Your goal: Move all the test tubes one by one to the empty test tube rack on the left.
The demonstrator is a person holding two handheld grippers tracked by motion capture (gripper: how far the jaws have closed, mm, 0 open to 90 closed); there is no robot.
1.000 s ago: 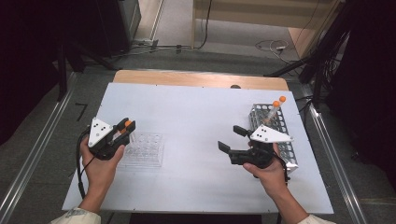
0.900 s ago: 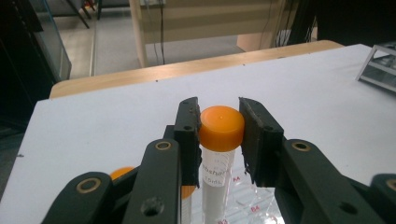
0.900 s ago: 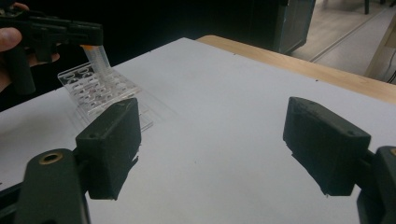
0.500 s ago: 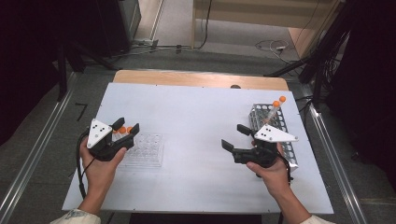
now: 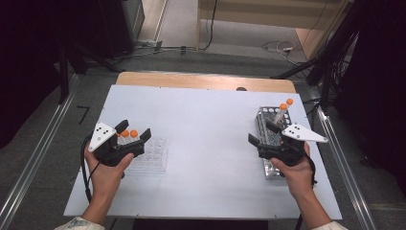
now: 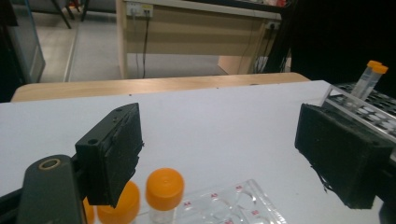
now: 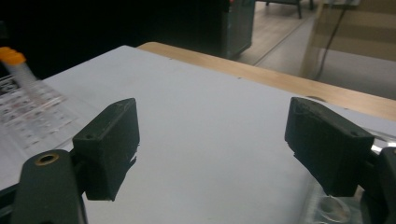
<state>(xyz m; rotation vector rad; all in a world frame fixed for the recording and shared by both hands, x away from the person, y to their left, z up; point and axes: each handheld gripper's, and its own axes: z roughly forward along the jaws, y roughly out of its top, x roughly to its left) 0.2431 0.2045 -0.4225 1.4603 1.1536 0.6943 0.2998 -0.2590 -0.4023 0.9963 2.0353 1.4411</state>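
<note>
Orange caps (image 6: 164,187) top the clear tubes (image 5: 279,115). The rack (image 5: 152,155) is transparent, the table (image 5: 206,124) white, its far edge (image 5: 191,80) wooden.

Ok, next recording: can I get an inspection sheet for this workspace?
Surface: white table top, wooden strip at far edge.
Job's things: two orange-capped tubes standing in the clear rack; two more tubes in the metal rack at right.
Clutter: nothing seen.
Grippers: left tool open over the clear rack's tubes, jaws just opened, nothing gripped; right tool open, empty, beside the metal rack.
Cables: black cable trailing from left tool; floor cables beyond the table.
Surroundings: dark cabinets, wooden furniture behind.
</note>
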